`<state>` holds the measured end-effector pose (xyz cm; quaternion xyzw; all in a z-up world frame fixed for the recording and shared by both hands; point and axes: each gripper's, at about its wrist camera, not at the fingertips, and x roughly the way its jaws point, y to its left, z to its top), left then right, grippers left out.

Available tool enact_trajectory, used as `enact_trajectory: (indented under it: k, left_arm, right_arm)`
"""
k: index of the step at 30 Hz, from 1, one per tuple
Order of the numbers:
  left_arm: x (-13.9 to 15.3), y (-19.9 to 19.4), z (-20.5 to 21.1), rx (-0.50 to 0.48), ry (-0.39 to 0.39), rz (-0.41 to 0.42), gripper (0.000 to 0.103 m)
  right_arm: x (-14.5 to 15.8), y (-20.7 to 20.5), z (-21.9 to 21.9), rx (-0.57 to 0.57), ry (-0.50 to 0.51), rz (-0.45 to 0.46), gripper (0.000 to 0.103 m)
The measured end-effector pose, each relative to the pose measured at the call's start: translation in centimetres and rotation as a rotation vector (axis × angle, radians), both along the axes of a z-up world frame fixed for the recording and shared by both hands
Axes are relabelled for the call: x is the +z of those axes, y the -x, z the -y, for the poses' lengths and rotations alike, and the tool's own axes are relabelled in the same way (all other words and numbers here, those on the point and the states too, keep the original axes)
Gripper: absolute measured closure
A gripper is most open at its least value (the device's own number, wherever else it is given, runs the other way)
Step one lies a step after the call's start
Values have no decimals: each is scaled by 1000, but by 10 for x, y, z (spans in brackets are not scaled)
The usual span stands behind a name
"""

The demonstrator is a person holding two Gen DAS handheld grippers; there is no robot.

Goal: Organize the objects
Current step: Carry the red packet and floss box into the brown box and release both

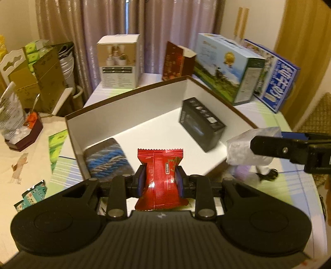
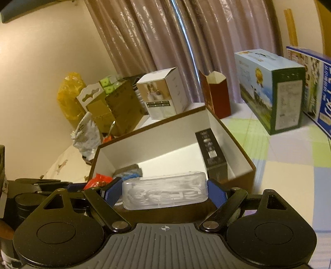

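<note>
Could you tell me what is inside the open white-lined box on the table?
Inside the box lie a black carton and a blue-grey knitted roll. The red packet hides part of the near floor.

Behind your work area, pale curtains (image 1: 132, 18) hang over a checked tablecloth (image 2: 289, 161). A white carton (image 1: 119, 62), a dark red carton (image 2: 216, 97) and a blue landscape carton (image 1: 229, 68) line its far edge.
</note>
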<state>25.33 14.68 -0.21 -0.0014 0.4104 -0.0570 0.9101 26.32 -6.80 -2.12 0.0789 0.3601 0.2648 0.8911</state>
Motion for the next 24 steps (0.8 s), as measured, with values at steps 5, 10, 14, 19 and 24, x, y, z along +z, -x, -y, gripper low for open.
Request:
enact_trajectory:
  k: [5, 10, 14, 19, 24]
  left_arm:
    - [-12, -22, -12, 33, 6, -35, 78]
    - [-30, -40, -18, 48, 8, -93, 78]
    - [-45, -50, -18, 56, 6, -131, 78]
    - [-61, -60, -18, 60, 15, -179, 78]
    - [-67, -65, -16, 58, 12, -194, 78]
  right_arm:
    - [-13, -29, -16, 6, 38, -30, 19]
    - [-37, -56, -33, 41, 149, -99, 19]
    - [-56, -71, -42, 52, 213, -126, 19]
    - [-71, -83, -50, 77, 239, -149, 19]
    - [-74, -89, -52, 67, 223, -151, 19]
